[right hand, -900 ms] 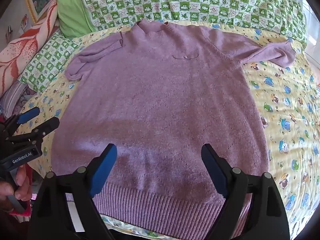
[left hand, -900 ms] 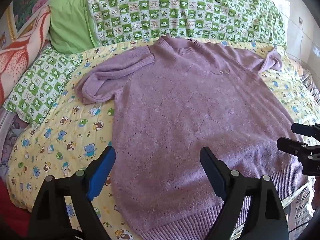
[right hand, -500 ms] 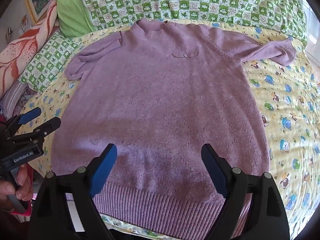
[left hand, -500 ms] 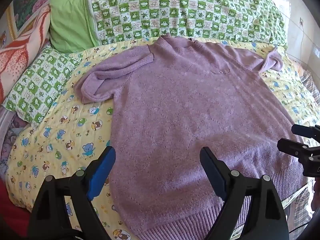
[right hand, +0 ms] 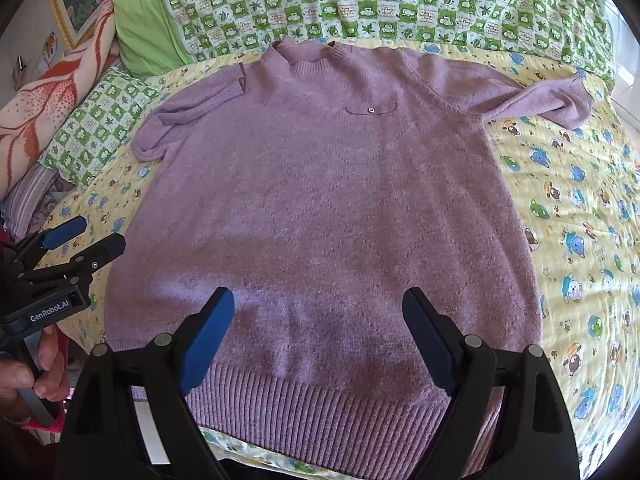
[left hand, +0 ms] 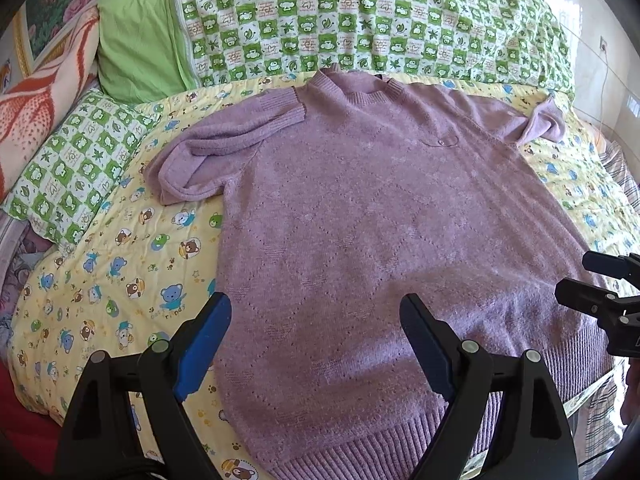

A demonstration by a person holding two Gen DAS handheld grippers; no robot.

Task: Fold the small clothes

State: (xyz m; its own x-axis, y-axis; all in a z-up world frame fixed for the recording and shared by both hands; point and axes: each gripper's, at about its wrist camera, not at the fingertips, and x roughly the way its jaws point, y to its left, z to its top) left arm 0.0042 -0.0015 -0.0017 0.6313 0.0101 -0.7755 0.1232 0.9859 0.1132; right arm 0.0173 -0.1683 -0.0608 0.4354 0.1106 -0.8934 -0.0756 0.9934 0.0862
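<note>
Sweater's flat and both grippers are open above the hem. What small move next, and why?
Probably lower the left gripper onto the sweater's left hem corner and pinch it. Both grippers, the right too, hold nothing, and the left sleeve is already folded in.

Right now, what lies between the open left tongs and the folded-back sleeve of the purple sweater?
In the left wrist view, between the left tongs and the sleeve of the sweater lies only the yellow bear-print quilt and the sweater's own side edge.

Two black plastic two-finger grippers, the left gripper (left hand: 316, 344) and the right gripper (right hand: 318, 340), are fitted with blue-padded jaws and silver screws. "GenRobot.AI" is printed in white on the left one, gripped by a bare-skinned hand (right hand: 28, 376).
</note>
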